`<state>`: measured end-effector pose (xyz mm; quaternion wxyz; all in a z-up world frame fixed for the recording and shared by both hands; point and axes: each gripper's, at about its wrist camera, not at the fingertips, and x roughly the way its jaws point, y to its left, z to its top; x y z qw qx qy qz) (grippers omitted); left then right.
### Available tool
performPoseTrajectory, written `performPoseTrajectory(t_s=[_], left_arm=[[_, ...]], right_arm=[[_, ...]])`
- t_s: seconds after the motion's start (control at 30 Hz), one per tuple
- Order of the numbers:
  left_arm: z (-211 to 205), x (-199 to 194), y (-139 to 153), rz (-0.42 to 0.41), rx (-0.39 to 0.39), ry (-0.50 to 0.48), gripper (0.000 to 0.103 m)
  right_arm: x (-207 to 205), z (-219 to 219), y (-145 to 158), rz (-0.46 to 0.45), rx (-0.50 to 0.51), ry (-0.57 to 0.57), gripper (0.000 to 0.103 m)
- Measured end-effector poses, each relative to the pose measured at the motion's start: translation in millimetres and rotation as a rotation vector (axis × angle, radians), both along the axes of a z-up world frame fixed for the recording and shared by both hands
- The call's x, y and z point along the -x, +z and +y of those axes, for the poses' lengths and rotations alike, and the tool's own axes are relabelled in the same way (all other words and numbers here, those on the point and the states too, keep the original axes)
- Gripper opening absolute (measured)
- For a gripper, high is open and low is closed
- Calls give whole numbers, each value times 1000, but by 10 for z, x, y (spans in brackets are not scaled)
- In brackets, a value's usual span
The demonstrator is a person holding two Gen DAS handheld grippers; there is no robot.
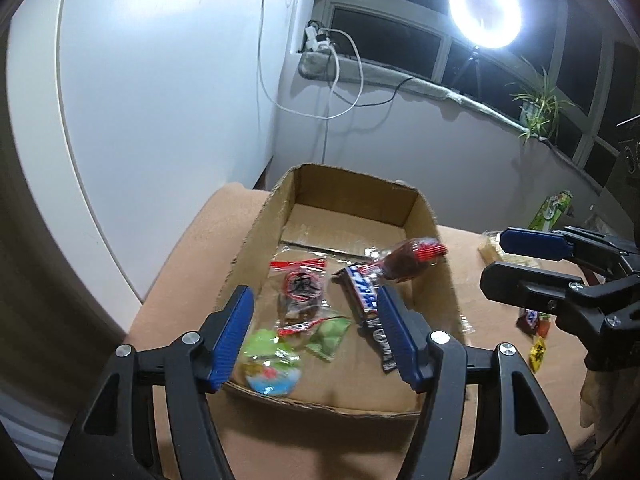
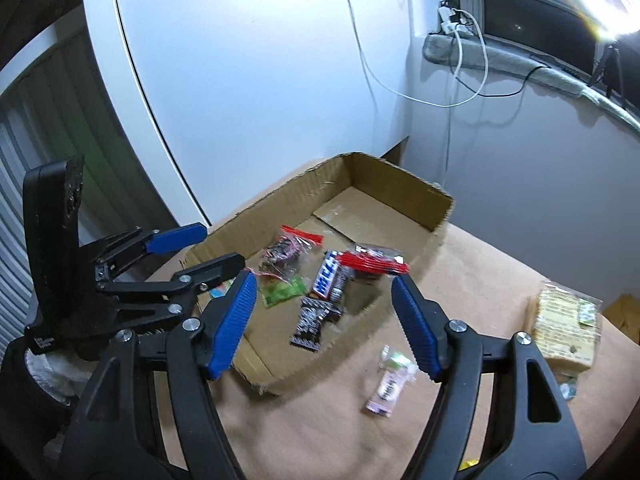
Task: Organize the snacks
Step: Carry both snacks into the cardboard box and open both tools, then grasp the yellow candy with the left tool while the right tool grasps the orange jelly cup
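both grippers over the cardboard box [image 1: 424, 216]
left gripper [image 1: 316, 332] and right gripper [image 2: 324, 320] gape wide, holding nothing; a red-topped packet [image 2: 372, 262] blurs just beyond the right gripper.

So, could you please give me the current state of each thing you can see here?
Cardboard box: open-topped, partly filled with snacks.
Left gripper: open, holding nothing.
Right gripper: open, holding nothing.
Red-topped packet: blurred, over the box's right side.
Blue chocolate bar: lying in the box.
Cracker pack: sealed, outside the box.
Pink packet: outside the box.
Ring light: on.
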<state>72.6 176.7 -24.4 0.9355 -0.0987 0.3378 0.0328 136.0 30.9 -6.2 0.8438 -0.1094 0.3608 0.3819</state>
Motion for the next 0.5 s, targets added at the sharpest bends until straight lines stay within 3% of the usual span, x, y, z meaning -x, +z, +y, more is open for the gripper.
performPoseTrajectory(t_s=[0.17,0.5], left_arm=[[-178,70,106,-33,8,-35,64],[-733,227,280,-85,16,-144,64]], right_arm=[[40,-313,105,-28,3,-37,82],[-13,-1325,276,-22,-9,-191,82]])
